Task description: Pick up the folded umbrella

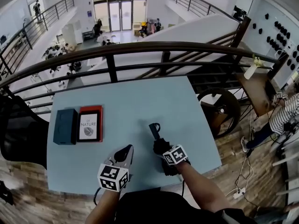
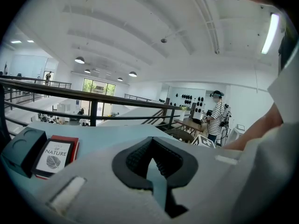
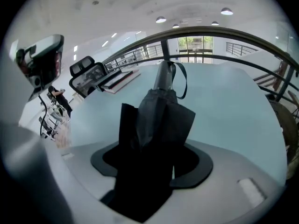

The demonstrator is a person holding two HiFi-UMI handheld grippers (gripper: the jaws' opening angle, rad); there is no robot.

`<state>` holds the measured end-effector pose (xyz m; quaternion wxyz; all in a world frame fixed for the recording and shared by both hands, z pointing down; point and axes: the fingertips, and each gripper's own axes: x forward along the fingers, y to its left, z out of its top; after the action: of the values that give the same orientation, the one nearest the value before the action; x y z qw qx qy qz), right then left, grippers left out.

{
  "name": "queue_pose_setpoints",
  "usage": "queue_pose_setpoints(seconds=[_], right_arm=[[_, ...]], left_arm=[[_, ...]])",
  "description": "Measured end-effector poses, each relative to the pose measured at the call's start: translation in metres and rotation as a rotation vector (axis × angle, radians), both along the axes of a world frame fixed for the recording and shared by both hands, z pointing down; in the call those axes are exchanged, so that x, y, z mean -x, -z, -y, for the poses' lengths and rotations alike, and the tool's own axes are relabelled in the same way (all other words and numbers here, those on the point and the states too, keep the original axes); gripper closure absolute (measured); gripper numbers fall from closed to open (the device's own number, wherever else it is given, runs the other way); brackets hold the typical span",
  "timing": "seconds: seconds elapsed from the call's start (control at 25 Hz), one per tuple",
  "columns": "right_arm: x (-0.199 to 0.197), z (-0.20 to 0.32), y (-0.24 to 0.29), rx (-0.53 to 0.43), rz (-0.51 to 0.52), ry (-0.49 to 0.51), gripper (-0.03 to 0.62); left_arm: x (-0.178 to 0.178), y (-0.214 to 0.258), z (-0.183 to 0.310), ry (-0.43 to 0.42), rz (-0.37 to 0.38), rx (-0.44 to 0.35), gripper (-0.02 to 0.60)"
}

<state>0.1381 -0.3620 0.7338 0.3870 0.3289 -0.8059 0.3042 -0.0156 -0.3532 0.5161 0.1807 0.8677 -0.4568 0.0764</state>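
Note:
The folded umbrella [image 1: 155, 132] is black, with a handle and wrist strap at its far end. My right gripper [image 1: 161, 148] is shut on its fabric body, holding it tilted just above the light blue table [image 1: 121, 101]. In the right gripper view the umbrella [image 3: 161, 111] fills the space between the jaws of the right gripper [image 3: 152, 157] and points away over the table. My left gripper [image 1: 125, 152] hovers to the left of it near the table's front edge. In its own view the left gripper [image 2: 150, 146] is shut on nothing.
A red-edged book [image 1: 89, 123] and a dark teal box [image 1: 65, 126] lie side by side on the table's left part. A dark railing [image 1: 140, 48] runs behind the table. A person in a striped shirt [image 1: 280, 115] stands at the right.

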Motion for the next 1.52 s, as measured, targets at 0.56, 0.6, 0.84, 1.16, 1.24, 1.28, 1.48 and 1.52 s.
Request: queue_pose_setpoints(seconds=[0.56, 0.6, 0.84, 1.16, 1.24, 1.28, 1.48, 1.52], right_arm=[[-0.004, 0.035, 0.157, -0.356, 0.362, -0.132, 0.330], [-0.006, 0.037, 0.171, -0.390, 0.378, -0.135, 0.330], [-0.022, 0.039, 0.250, -0.567, 0.477, -0.156, 0.330], [-0.036, 0.019, 0.347, -0.804, 0.547, -0.126, 0.330], [-0.038, 0.013, 0.369, -0.862, 0.559, -0.128, 0.330], [-0.039, 0.010, 0.377, -0.888, 0.562, -0.130, 0.330], [-0.051, 0.001, 0.404, -0.983, 0.547, -0.136, 0.330], [-0.053, 0.001, 0.409, -1.001, 0.537, -0.132, 0.330]], left_arm=[[0.006, 0.048, 0.020, -0.033, -0.019, -0.066, 0.575], [0.008, 0.053, 0.023, -0.033, -0.018, -0.073, 0.575], [0.022, 0.084, 0.035, -0.028, -0.019, -0.121, 0.575], [0.040, 0.109, 0.045, -0.014, -0.024, -0.162, 0.575], [0.043, 0.114, 0.046, -0.013, -0.030, -0.171, 0.575], [0.044, 0.116, 0.046, -0.014, -0.033, -0.175, 0.575], [0.045, 0.124, 0.048, -0.016, -0.039, -0.188, 0.575], [0.045, 0.124, 0.048, -0.016, -0.037, -0.190, 0.575]])
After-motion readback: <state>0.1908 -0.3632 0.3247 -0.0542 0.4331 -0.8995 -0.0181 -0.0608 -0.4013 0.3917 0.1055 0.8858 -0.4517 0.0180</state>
